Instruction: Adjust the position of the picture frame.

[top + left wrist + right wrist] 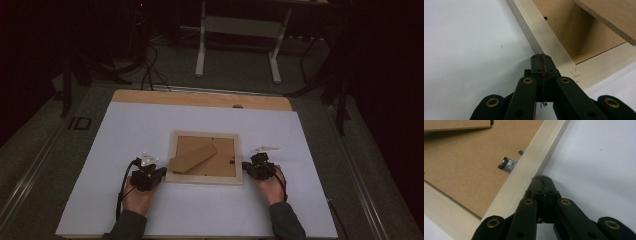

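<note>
A picture frame (204,158) lies face down near the middle of the white table (150,125), its brown backing and stand (192,158) up. The left claw (159,173) sits at the frame's 8 o'clock corner, the right claw (246,166) at its 3 o'clock edge; both are fully closed and hold nothing. Pushing from one side only could skid or spin the frame, and closed tips could slip off its smooth rail or snag the metal hanger (507,164).
</note>
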Demonstrator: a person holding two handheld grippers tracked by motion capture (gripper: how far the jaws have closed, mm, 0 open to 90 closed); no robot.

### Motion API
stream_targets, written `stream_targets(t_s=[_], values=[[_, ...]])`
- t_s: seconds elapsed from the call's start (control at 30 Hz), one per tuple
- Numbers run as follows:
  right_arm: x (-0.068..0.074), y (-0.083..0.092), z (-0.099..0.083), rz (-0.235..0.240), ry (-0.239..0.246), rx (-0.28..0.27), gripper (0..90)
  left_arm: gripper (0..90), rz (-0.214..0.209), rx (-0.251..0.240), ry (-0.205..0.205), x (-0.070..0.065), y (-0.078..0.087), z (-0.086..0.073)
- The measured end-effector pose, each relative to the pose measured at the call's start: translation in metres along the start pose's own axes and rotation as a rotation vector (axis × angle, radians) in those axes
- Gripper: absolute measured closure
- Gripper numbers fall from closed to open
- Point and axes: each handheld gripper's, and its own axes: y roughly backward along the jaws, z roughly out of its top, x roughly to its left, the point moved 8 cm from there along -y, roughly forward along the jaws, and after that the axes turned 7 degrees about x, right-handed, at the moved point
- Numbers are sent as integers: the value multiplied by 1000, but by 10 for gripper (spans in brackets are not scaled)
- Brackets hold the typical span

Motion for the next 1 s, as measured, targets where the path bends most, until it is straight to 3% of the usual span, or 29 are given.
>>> stream_targets(t_s=[0.47, 0.67, 1.0], values=[[-2, -1, 2, 18, 6, -25, 898, 900, -24, 12, -14, 2, -1, 1], [-7, 4, 4, 1, 13, -45, 875, 859, -37, -2, -10, 4, 1, 3], [-19, 14, 5, -3, -16, -79, 835, 808, -38, -40, -14, 3, 8, 8]])
